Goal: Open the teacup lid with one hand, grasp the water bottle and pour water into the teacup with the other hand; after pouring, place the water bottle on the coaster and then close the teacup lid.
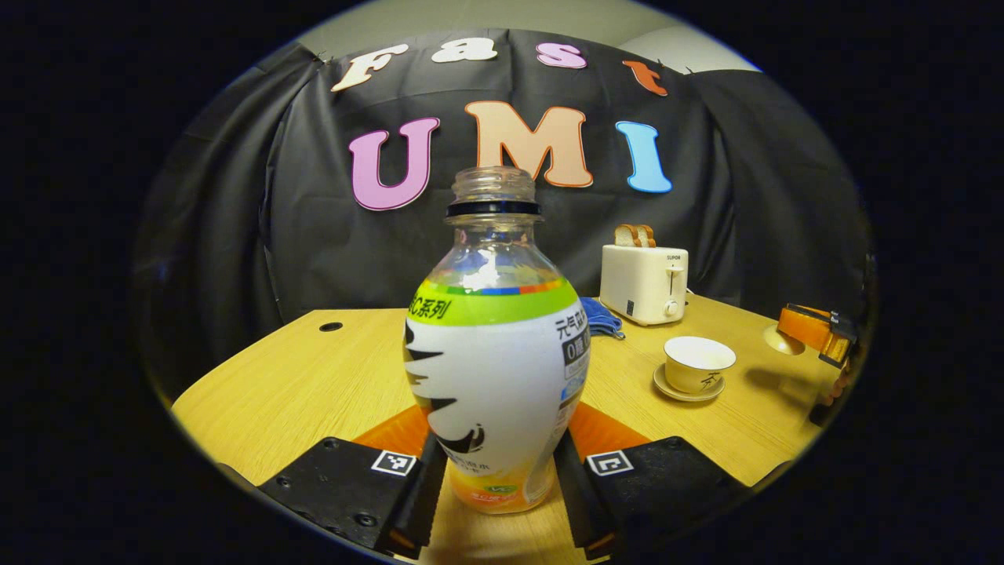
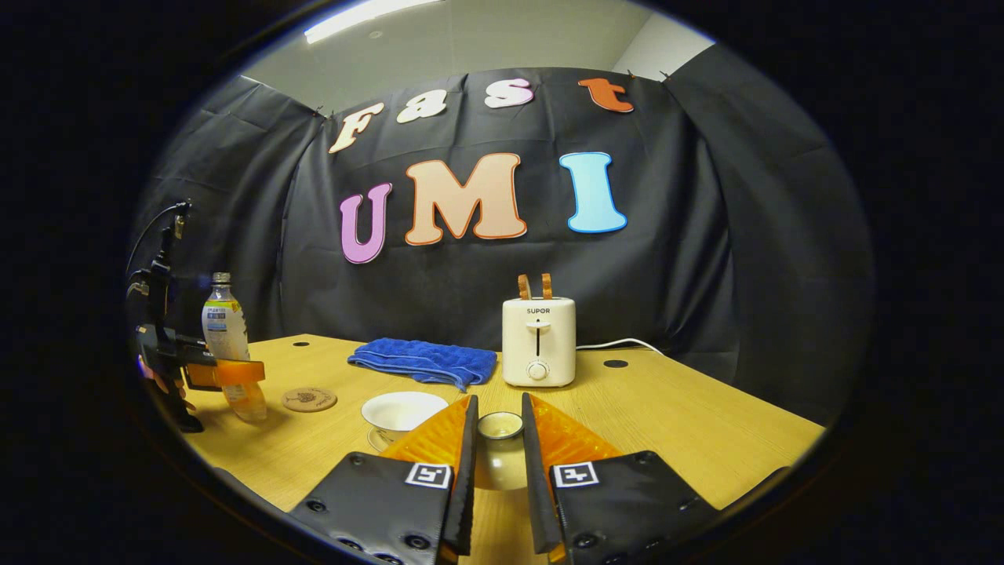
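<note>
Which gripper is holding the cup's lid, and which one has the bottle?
The right gripper pinches the teacup lid between its fingers. The left gripper squeezes the water bottle, standing upright with no cap.

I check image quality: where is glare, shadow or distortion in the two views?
Left gripper view: glare on the water bottle shoulder; the teacup casts a soft shadow on the table, whose edge bends. Right gripper view: a bright ceiling light; the toaster looks sharp.

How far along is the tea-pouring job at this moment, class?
Done: the lid is off the teacup, held in the right tongs. In hand: the left tongs grip the water bottle, upright. Left: pouring, setting it on the coaster, closing the lid.
</note>
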Demonstrator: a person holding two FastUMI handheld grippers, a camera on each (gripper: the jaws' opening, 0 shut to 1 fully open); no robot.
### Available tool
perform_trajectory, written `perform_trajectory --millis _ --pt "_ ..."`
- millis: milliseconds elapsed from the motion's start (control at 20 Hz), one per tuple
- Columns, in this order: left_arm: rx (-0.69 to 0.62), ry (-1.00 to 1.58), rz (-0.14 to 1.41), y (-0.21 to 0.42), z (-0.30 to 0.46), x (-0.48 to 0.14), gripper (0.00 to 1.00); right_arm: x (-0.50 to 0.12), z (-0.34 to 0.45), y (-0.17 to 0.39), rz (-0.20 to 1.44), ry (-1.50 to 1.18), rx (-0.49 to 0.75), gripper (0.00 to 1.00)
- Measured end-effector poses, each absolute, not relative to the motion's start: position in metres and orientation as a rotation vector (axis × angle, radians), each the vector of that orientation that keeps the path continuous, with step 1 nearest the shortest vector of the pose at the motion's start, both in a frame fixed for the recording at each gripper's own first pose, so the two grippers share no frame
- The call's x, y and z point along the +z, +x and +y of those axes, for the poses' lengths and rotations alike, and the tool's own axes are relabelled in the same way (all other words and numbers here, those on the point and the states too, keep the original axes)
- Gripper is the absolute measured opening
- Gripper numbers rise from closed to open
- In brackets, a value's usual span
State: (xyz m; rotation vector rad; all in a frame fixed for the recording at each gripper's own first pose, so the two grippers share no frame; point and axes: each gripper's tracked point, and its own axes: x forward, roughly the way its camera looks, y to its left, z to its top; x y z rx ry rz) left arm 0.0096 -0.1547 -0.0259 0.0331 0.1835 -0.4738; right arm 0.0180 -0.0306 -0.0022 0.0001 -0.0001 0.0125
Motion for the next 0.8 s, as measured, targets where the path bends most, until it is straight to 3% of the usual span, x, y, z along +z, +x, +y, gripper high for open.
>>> perform_trajectory --millis 450,800 --pt "-0.437 0.170 0.158 0.022 -0.174 -0.011 0.50 0.000 -0.054 0.020 -0.005 -0.003 -0.043 0.33" --pt "-0.393 0.553 0.097 0.044 -0.195 0.017 0.50 0.001 -0.074 0.022 -0.007 -0.005 -0.084 0.33"
